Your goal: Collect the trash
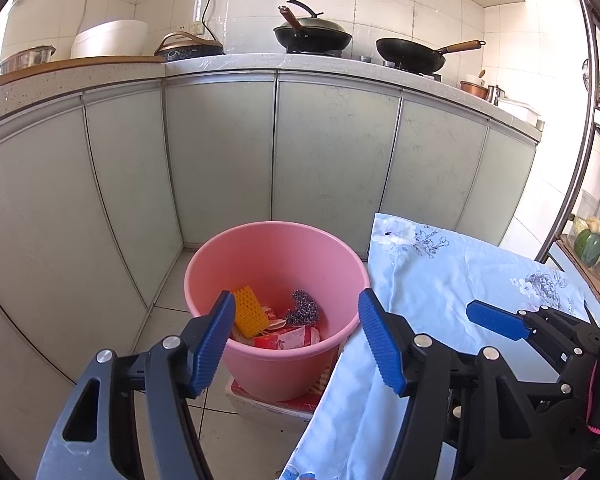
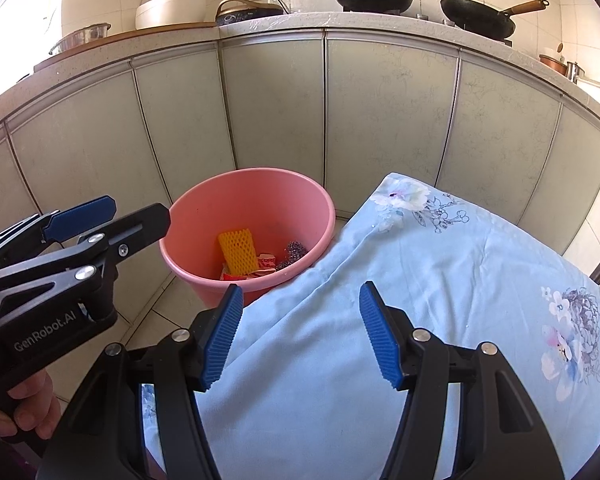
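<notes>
Fingers (image 1: 216, 344) of the left gripper (image 1: 298, 340) and right gripper (image 2: 300, 336) are spread, holding nothing. Trash, including a yellow foam net (image 1: 249, 311), lies in the pink bucket (image 1: 276, 368) on the floor beside the blue floral cloth (image 2: 420, 300). Collection looks finished; next, search for leftovers.

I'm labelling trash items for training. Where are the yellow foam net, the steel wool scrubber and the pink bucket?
yellow foam net (image 1: 249, 312), left wrist view, middle of its mesh.
steel wool scrubber (image 1: 303, 308), left wrist view, centre of the coil.
pink bucket (image 2: 204, 272), right wrist view, outer wall.
</notes>
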